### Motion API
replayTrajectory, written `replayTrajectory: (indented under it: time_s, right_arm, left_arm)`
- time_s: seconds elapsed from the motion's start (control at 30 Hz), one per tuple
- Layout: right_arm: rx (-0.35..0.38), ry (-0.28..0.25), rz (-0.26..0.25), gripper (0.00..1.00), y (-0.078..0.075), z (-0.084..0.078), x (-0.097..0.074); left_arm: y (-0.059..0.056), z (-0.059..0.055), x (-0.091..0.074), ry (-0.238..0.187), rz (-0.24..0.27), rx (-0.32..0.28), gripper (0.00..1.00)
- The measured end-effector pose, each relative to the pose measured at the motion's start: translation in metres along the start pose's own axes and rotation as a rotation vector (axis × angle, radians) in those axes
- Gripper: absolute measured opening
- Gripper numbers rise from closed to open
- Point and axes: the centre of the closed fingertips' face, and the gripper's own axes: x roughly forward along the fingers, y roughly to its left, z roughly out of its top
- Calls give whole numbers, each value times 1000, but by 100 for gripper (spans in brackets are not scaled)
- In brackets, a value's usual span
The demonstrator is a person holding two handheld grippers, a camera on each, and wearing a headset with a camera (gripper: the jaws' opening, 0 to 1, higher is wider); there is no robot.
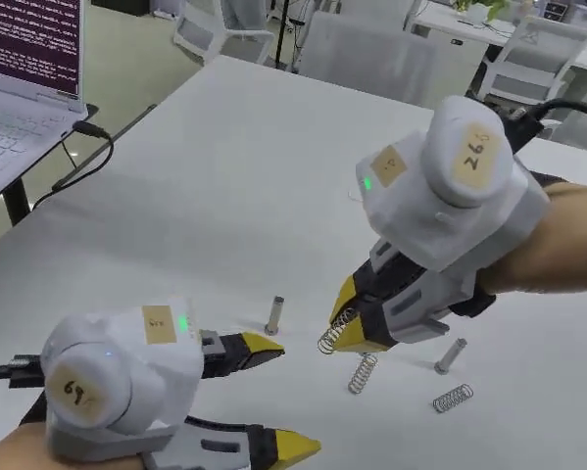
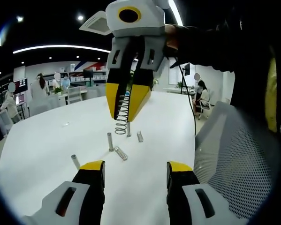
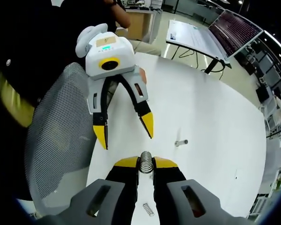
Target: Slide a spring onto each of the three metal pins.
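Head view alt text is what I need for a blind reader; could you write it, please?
The right tool, white with yellow-tipped jaws, grips a coiled metal spring above a white table. The left tool is open at lower left. Two short metal pins and two loose springs rest on the table.

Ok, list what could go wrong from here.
The spring is pinched only at the tips of the right gripper, so it may slip or shoot out. The upright pin looks free-standing, so an off-centre push could knock it over. The left gripper is open, apart from the pin, not steadying it.
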Motion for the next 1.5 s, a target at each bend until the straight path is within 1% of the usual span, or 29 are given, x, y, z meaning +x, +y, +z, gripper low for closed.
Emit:
replayTrajectory:
  time_s: [0.07, 0.2, 0.27, 0.43, 0.53, 0.63, 0.7, 0.8, 0.83, 0.93, 1.0, 1.1, 1.3, 1.4, 1.43, 1.5]
  right_arm:
    - [12, -4, -5, 8, -3, 0, 0]
    - [20, 2, -23, 8, -10, -2, 0]
    - [28, -4, -26, 8, -14, -3, 0]
    - [44, -13, -39, 8, -28, -2, 2]
    - [55, -19, -41, 8, -35, 0, 6]
    - [51, -14, -45, 8, -41, 3, 10]
    - [50, -15, -40, 8, -45, 5, 13]
    - [36, 9, -42, 8, -52, 6, 18]
    - [35, 9, -41, 8, -53, 6, 19]
    - [40, 3, -31, 8, -61, 10, 24]
    - [35, 19, -30, 8, -67, 10, 29]
    - [32, 30, -25, 8, -77, 11, 36]
    - [15, 51, -8, 8, -84, 16, 45]
    - [19, 60, 5, 8, -87, 16, 51]
    - [22, 65, 11, 8, -92, 14, 55]
    - [14, 79, 13, 8, -93, 12, 59]
  left_arm:
    - [2, -3, 0, 4, 7, 7, 52]
    - [8, -10, 0, 25, 28, 20, 58]
    - [14, -10, -1, 23, 45, 2, 62]
    - [24, -14, -6, 28, 89, -19, 68]
    - [29, -18, -8, 35, 104, -31, 69]
    - [33, -19, -9, 33, 119, -41, 70]
    - [34, -19, -10, 32, 126, -45, 71]
    - [36, -20, -10, 28, 139, -53, 72]
    - [35, -20, -10, 28, 139, -54, 72]
    - [34, -22, -11, 30, 144, -58, 73]
    - [34, -24, -11, 33, 145, -62, 73]
    - [35, -26, -13, 39, 153, -62, 74]
    - [37, -29, -14, 40, 157, -70, 74]
    - [37, -30, -14, 45, 153, -68, 73]
    - [37, -30, -13, 46, 151, -68, 73]
    - [37, -30, -13, 46, 150, -65, 73]
